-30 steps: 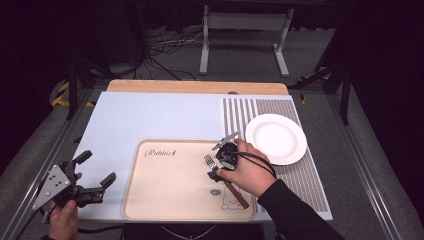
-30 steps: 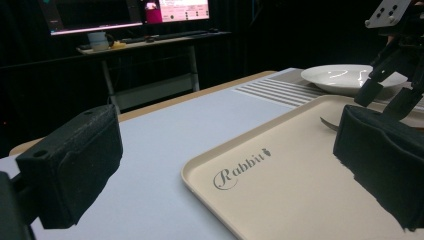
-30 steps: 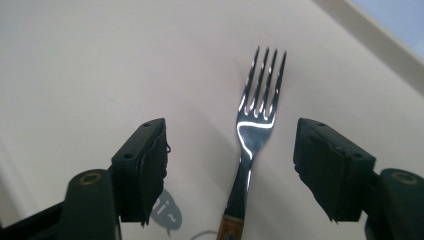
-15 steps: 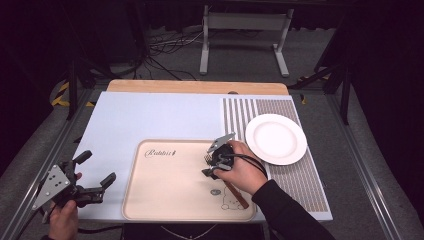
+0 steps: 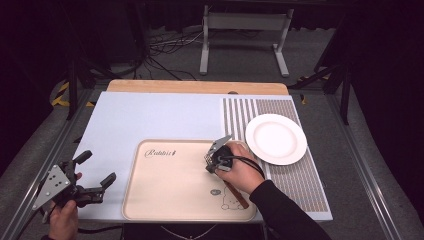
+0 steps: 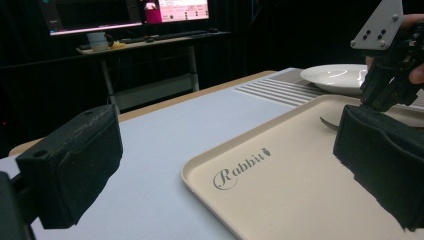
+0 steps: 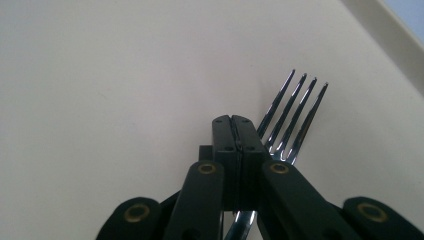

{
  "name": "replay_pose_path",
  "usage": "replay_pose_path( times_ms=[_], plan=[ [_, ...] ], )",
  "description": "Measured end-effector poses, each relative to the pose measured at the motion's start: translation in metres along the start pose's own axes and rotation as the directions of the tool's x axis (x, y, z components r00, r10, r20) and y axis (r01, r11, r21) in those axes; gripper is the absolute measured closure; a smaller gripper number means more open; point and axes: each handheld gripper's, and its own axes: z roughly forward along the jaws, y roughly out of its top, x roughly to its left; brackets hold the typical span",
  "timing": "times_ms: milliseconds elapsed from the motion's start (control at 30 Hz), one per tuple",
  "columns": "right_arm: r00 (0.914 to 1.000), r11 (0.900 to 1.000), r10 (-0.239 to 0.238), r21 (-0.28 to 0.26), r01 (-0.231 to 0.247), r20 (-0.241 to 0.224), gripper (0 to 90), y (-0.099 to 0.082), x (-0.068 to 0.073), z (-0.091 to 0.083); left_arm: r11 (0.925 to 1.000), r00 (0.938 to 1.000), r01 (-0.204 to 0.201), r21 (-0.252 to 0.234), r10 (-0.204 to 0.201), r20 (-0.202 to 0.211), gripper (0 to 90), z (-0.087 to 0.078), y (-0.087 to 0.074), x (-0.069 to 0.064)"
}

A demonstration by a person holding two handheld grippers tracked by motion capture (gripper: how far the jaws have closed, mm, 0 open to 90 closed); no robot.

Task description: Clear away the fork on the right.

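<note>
The one readable word here is "Rabbit", in dark script near the far left corner of my beige tray; a small rabbit drawing sits by its near right corner. I count one tray, one white plate, one fork and two grippers. My right gripper is down over the tray's right half, close to its right edge — its jaws have just been closing and now stand pressed together with the fork at them, four tines sticking out past the tips, the neck running under the jaws; whether the pads pinch the metal I cannot tell. My left gripper hangs off the table's near left corner, jaws wide, nothing between them. The plate rests on the ribbed mat along the table's right edge — bare, well apart from the fork.
</note>
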Motion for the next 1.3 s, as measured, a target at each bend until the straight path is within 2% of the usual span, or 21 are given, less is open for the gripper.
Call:
replay_pose_path(
  times_ms=[467,667,1300],
  plan=[
    [0.9999,0.9999,0.007,0.011,-0.007,0.014,90.0,-0.001,-0.002,0.003,1.0,1.0,-0.003,0.0,0.003,0.002,0.2,0.0,0.0,0.0],
    [0.9992,0.9998,0.015,0.013,-0.015,0.038,90.0,-0.002,-0.006,0.002,1.0,1.0,-0.002,0.0,0.002,0.002,0.2,0.0,0.0,0.0],
    [0.9901,0.9959,0.087,0.014,-0.089,0.11,90.0,-0.015,-0.027,-0.008,1.0,1.0,-0.002,0.0,0.002,0.001,0.2,0.0,0.0,0.0]
  ],
)
